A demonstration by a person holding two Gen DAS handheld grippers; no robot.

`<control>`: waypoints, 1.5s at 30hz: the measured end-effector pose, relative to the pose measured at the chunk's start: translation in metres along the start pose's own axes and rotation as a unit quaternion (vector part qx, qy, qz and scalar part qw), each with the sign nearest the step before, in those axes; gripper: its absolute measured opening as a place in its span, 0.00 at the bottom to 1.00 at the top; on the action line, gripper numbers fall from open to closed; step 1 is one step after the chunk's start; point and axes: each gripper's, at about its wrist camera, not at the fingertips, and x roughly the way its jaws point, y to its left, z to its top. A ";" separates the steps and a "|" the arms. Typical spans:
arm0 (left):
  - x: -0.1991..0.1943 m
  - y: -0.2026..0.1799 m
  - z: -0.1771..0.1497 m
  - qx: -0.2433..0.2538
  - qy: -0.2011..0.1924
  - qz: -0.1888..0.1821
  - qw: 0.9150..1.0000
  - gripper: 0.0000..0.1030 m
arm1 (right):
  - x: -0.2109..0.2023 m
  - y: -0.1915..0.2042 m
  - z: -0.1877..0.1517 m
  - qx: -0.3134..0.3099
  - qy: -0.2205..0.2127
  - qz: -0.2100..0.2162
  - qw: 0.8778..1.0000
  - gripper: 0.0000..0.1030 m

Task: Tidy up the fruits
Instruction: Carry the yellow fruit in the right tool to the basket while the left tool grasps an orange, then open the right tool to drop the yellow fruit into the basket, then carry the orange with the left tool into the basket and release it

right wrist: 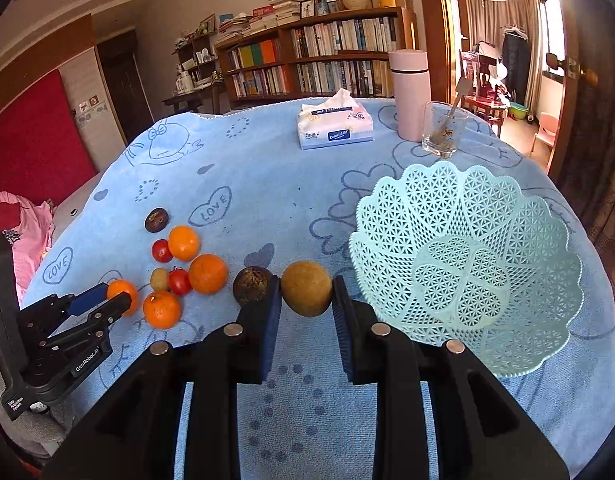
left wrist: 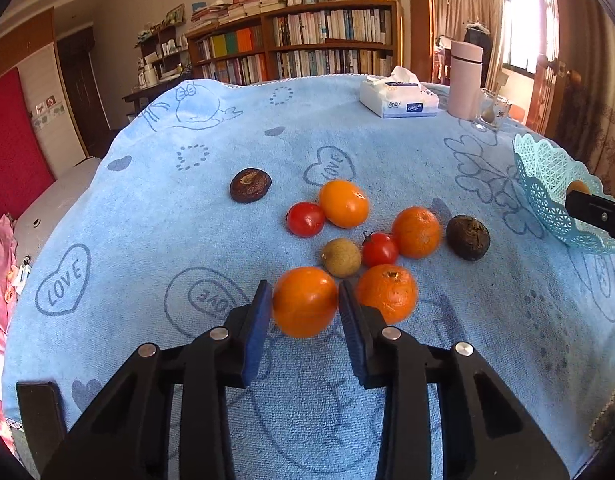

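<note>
My left gripper [left wrist: 305,304] is shut on an orange [left wrist: 305,302] just above the blue cloth; it also shows in the right wrist view [right wrist: 121,298]. Beside it lie another orange [left wrist: 387,298], a brown longan [left wrist: 341,258], two cherry tomatoes [left wrist: 306,219] [left wrist: 379,249], two more oranges [left wrist: 344,203] [left wrist: 416,232] and two dark round fruits [left wrist: 467,237] [left wrist: 250,185]. My right gripper [right wrist: 306,294] is shut on a yellow-brown round fruit [right wrist: 306,288], left of the empty light-blue lattice basket [right wrist: 467,272].
A tissue box [right wrist: 334,128], a pink flask [right wrist: 409,94] and a glass with a spoon [right wrist: 441,130] stand at the table's far side. The blue towel [right wrist: 267,184] covers the table. Bookshelves stand behind.
</note>
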 end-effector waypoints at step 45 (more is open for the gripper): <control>0.039 0.018 0.003 -0.051 0.077 -0.041 0.995 0.37 | -0.022 -0.065 0.001 0.026 -0.060 -0.153 0.986 0.67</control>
